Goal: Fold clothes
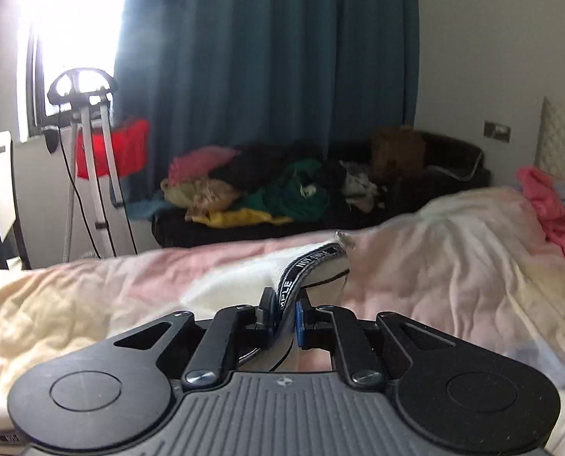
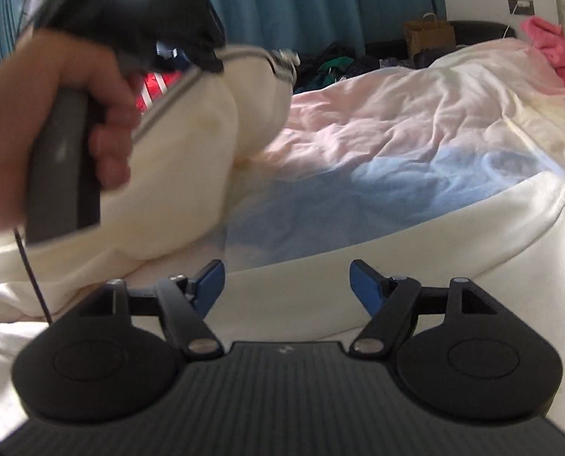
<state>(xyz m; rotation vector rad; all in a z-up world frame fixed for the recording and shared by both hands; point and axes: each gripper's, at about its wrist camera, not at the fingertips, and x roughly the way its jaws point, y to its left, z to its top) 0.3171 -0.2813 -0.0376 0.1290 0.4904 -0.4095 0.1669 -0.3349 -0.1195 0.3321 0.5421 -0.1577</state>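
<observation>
Cream cotton garment [image 2: 191, 159] hangs lifted at the left, its lettered band [image 1: 297, 277] pinched in the narrow left gripper [image 1: 282, 319]; the rest trails rightward over the bed [image 2: 396, 114] beneath the wide, empty right gripper [image 2: 286, 285], the nearer tool to its loose hem.

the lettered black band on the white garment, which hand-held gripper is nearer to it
Left. The left hand-held gripper is shut on the lettered black band of the white garment, lifting it. The right hand-held gripper is open, low over another part of the garment, away from the band.
</observation>
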